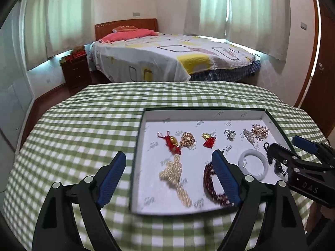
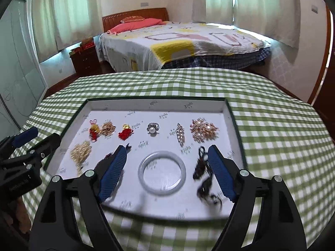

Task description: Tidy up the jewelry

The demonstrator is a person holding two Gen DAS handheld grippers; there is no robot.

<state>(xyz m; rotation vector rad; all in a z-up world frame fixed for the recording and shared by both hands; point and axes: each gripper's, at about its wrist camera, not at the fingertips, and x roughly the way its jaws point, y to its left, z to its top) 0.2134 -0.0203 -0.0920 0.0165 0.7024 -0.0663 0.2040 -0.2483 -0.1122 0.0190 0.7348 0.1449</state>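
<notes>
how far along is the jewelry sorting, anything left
Looks nearly done: the pearl ring, brooch, white bangle and the rest lie spread inside the box. Both tools, left and right, are open and empty. No jewelry shows on the tablecloth.

your left gripper (image 1: 169, 156) and right gripper (image 2: 167, 150) both pointed forward and downward, side by side, their blue-padded jaws spread wide with nothing clamped between them

Each view is taken from behind its own gripper, angled down and forward at close range. The white-lined tray (image 1: 201, 115) on the checked tablecloth (image 2: 272, 108) and the bed (image 1: 167, 58) beyond are shared by both.
</notes>
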